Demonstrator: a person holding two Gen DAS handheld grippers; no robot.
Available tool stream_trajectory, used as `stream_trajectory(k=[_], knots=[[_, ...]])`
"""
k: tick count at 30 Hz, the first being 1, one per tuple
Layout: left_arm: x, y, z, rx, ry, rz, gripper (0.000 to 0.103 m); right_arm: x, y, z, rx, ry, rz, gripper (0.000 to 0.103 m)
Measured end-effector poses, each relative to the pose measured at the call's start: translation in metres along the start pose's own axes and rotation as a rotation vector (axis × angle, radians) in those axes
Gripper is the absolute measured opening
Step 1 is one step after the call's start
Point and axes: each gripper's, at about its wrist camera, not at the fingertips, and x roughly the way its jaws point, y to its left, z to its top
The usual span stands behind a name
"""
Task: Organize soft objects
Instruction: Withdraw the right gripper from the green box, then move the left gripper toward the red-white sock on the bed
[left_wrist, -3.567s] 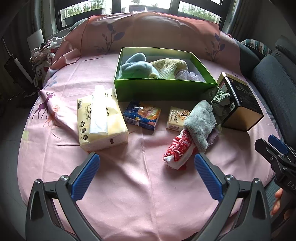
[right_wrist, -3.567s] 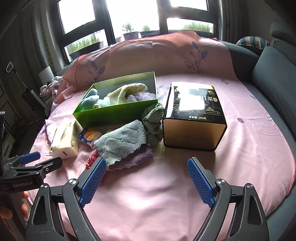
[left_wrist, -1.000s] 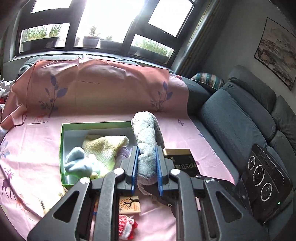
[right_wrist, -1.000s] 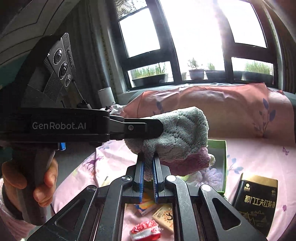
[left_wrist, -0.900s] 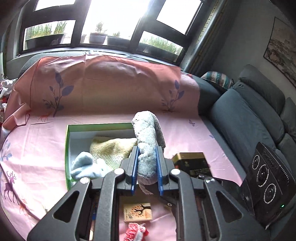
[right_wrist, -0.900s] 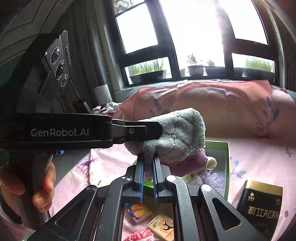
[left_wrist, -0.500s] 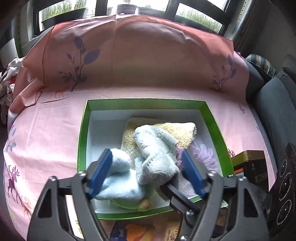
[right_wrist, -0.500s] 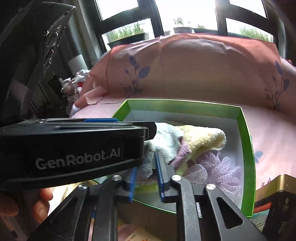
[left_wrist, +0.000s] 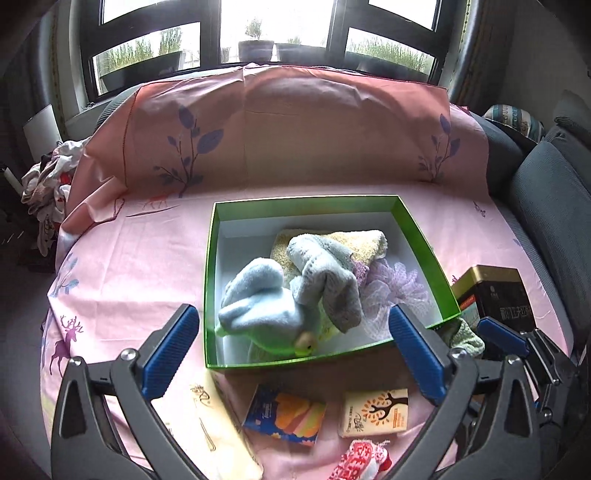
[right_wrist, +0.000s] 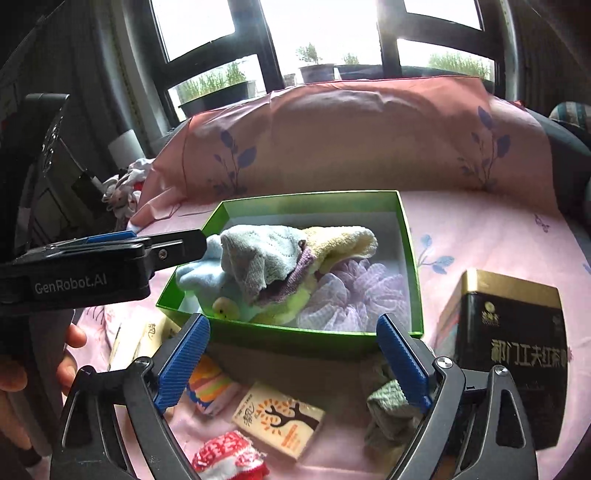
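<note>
Left wrist view: the left claw (left_wrist: 291, 349), a second ago clamped on the grey towel (left_wrist: 325, 273), is opening and empty; the towel lies in the green box (left_wrist: 210, 280). Right wrist view: the right claw (right_wrist: 291, 358), likewise opening and empty, alone shows a hand (right_wrist: 70, 354).

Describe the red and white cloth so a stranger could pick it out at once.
Start at the green box on the pink sheet and come toward the camera, past the tree-printed packet. The red and white cloth lies crumpled just in front, the only red patterned fabric and outside the box.
</note>
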Motion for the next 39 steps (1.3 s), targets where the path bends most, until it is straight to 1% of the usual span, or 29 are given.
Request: stream_trajectory(k=[2, 4, 7, 9, 13, 16, 18, 21, 25, 31, 35, 39], knots=[[-0.012, -0.003, -0.015, 0.010, -0.006, 0.004, 0.102, -0.015, -0.004, -0.010, 0.019, -0.001, -0.031, 0.093], [-0.024, -0.004, -0.033, 0.008, -0.014, 0.011, 0.102, -0.030, -0.007, -0.021, 0.033, -0.007, -0.082, 0.097], [-0.037, -0.004, -0.063, -0.008, -0.017, 0.008, 0.102, -0.045, -0.011, -0.039, 0.042, 0.002, -0.135, 0.098], [-0.043, -0.004, -0.081, -0.013, -0.010, 0.026, 0.102, -0.054, -0.014, -0.050, 0.053, 0.008, -0.171, 0.098], [-0.048, -0.006, -0.114, -0.026, 0.027, 0.033, 0.102, -0.067, -0.020, -0.073, 0.082, 0.022, -0.177, 0.098], [-0.051, -0.006, -0.130, -0.046, 0.048, 0.048, 0.102, -0.074, -0.022, -0.090, 0.099, 0.023, -0.196, 0.098], [-0.055, -0.005, -0.140, -0.059, 0.048, 0.061, 0.102, -0.077, -0.024, -0.099, 0.117, 0.031, -0.194, 0.098], [-0.058, -0.003, -0.149, -0.070, 0.053, 0.078, 0.102, -0.078, -0.026, -0.107, 0.127, 0.053, -0.183, 0.098], [-0.062, -0.003, -0.156, -0.072, 0.060, 0.106, 0.102, -0.079, -0.027, -0.114, 0.122, 0.062, -0.192, 0.098], [-0.058, -0.004, -0.166, -0.073, 0.081, 0.124, 0.102, -0.081, -0.030, -0.121, 0.131, 0.065, -0.190, 0.098], [-0.053, -0.005, -0.171, -0.070, 0.104, 0.120, 0.102, -0.081, -0.029, -0.123, 0.131, 0.067, -0.187, 0.098], [-0.052, -0.007, -0.171, -0.068, 0.110, 0.121, 0.102, -0.082, -0.029, -0.124, 0.127, 0.068, -0.184, 0.098]])
